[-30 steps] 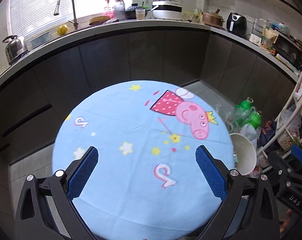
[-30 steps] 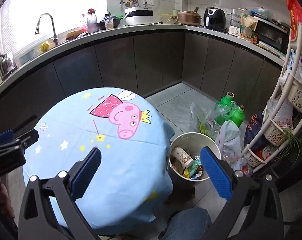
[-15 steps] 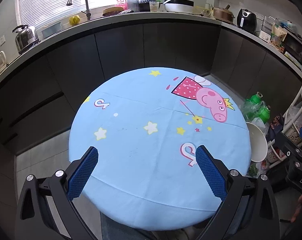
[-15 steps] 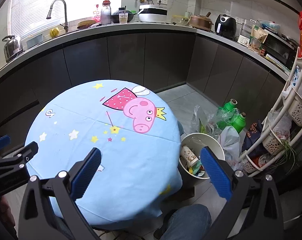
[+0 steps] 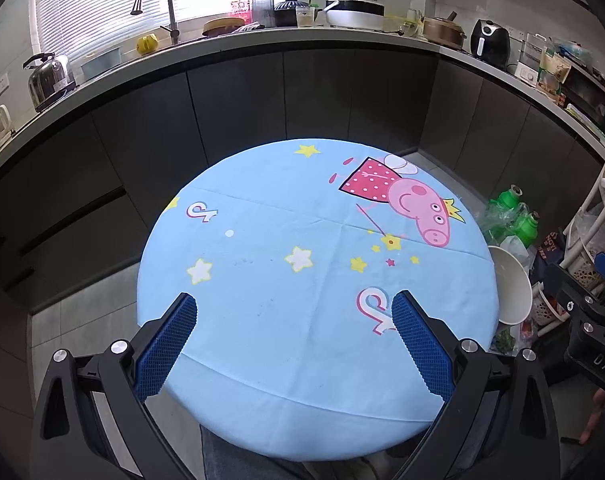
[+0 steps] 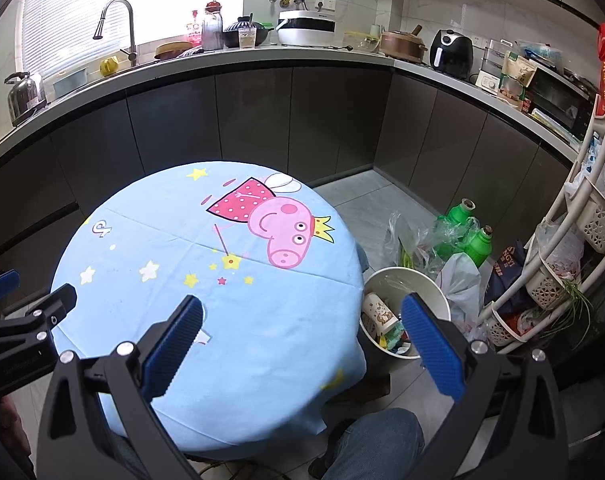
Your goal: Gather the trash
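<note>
A round table point(image 5: 262, 320) point(image 6: 182, 240) under a light blue cartoon-pig cloth shows no loose trash on top. To its right on the floor stands a white bin point(image 6: 430, 280) point(image 5: 510, 292); a printed paper cup point(image 6: 376, 312) and wrappers point(image 6: 394, 338) lie inside. My left gripper point(image 5: 294, 312) hangs open above the table's near edge, nothing between its blue pads. My right gripper point(image 6: 302, 316) is open too, above the table's right edge, its right finger point(image 6: 426, 340) in front of the bin.
Green bottles point(image 6: 468, 228) and plastic bags point(image 6: 458, 284) crowd the floor behind the bin. A white basket rack point(image 6: 562, 248) stands at the right. Dark cabinets under a cluttered counter point(image 5: 302, 40) curve behind the table. A person's knee point(image 6: 374, 436) shows below.
Both grippers have pulled back and risen from the table, so more of its top and near edge shows. Both stayed open and empty.
</note>
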Motion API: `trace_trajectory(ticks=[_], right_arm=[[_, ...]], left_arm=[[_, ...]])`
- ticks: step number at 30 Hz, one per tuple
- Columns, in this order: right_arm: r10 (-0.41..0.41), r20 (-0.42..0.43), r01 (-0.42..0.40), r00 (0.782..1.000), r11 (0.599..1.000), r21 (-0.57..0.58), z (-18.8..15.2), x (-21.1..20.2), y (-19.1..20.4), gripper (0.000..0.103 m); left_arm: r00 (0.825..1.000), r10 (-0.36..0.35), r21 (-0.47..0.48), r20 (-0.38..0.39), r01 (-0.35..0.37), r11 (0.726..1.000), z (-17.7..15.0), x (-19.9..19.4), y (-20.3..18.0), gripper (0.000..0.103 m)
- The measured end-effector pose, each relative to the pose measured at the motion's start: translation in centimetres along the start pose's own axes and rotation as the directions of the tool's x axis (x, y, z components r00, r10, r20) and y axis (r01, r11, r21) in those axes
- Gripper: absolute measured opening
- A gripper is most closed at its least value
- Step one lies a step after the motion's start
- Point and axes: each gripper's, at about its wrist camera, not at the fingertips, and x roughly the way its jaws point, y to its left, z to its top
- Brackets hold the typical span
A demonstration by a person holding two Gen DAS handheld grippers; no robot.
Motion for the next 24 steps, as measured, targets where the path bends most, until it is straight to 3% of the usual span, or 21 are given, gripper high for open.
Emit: trace_trajectory(ticks=[24], right_arm=[[-0.003,-0.002,0.003,1.0,1.0,0.011,0.0,-0.04,-0.2,0.099]], left_arm=[[1.0,0.002,0.007,-0.001,-0.002,1.0,-0.1,-0.07,-0.38,0.094]])
